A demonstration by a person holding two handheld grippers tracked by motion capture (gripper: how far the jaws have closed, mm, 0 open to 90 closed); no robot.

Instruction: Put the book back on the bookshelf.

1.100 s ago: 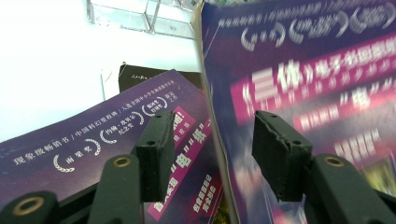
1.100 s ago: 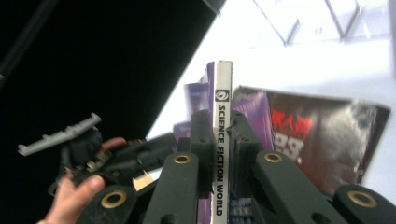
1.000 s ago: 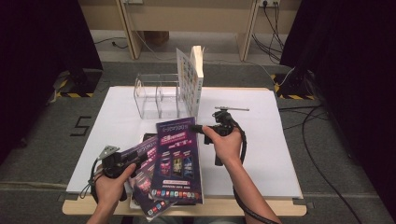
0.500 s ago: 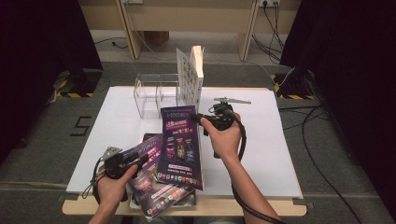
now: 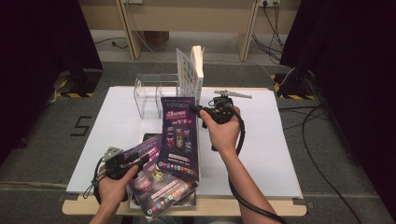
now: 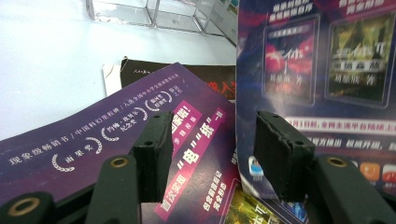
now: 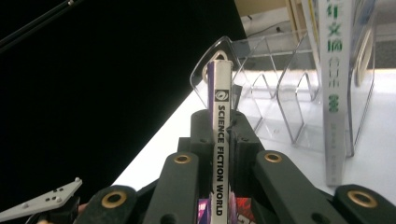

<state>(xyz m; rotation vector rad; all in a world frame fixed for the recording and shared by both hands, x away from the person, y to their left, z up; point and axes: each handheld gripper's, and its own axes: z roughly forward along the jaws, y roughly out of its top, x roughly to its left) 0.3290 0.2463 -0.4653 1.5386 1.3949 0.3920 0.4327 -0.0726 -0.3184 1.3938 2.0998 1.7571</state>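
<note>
Even overhead light keeps the white bench (image 5: pixel 280 140) bright; dark curtains flank it; shadows are faint; near black tongs look soft; distant rack slightly blurred.

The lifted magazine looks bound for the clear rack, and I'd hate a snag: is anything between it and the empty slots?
Nothing visible blocks it. The magazine, clamped by its spine in the right hand-held gripper, hangs just in front of the clear rack. The upright book stands at the rack's right end, leaving the slots to its left free.
</note>
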